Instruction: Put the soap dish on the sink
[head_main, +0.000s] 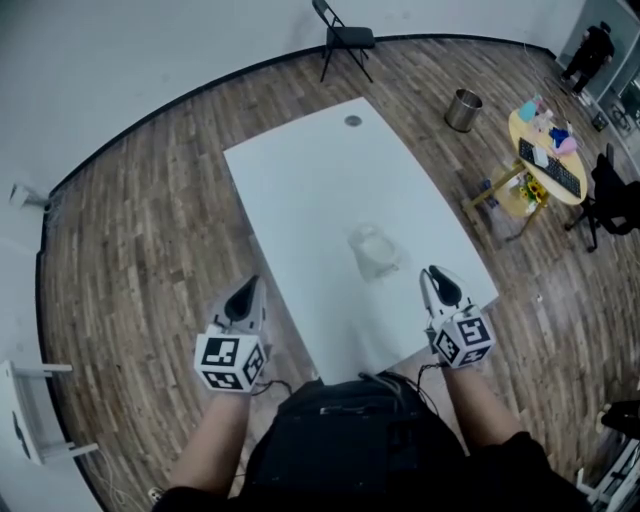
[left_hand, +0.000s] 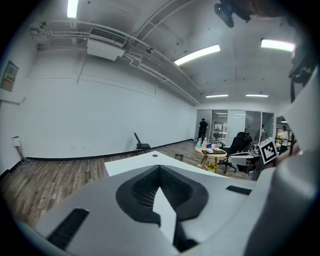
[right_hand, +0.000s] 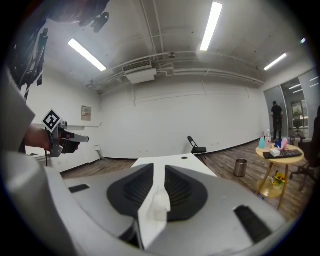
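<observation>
The soap dish (head_main: 375, 252), small, pale and translucent, lies on the white table (head_main: 320, 190) a little short of its middle, with nothing touching it. My right gripper (head_main: 437, 280) hovers over the table's near right corner, to the right of the dish and nearer to me. In the right gripper view a narrow gap runs between its pads (right_hand: 175, 187), and a pale shape in that gap looks like the dish on the table. My left gripper (head_main: 248, 290) is off the table's near left edge, over the floor. Its pads (left_hand: 142, 187) meet at the tips and hold nothing.
The table has a round grommet hole (head_main: 353, 121) at its far end. Beyond it stands a folding chair (head_main: 345, 40). To the right are a metal bin (head_main: 463, 110), a round yellow table (head_main: 548, 160) with a keyboard, and an office chair (head_main: 610, 195). A person (head_main: 590, 50) stands far off.
</observation>
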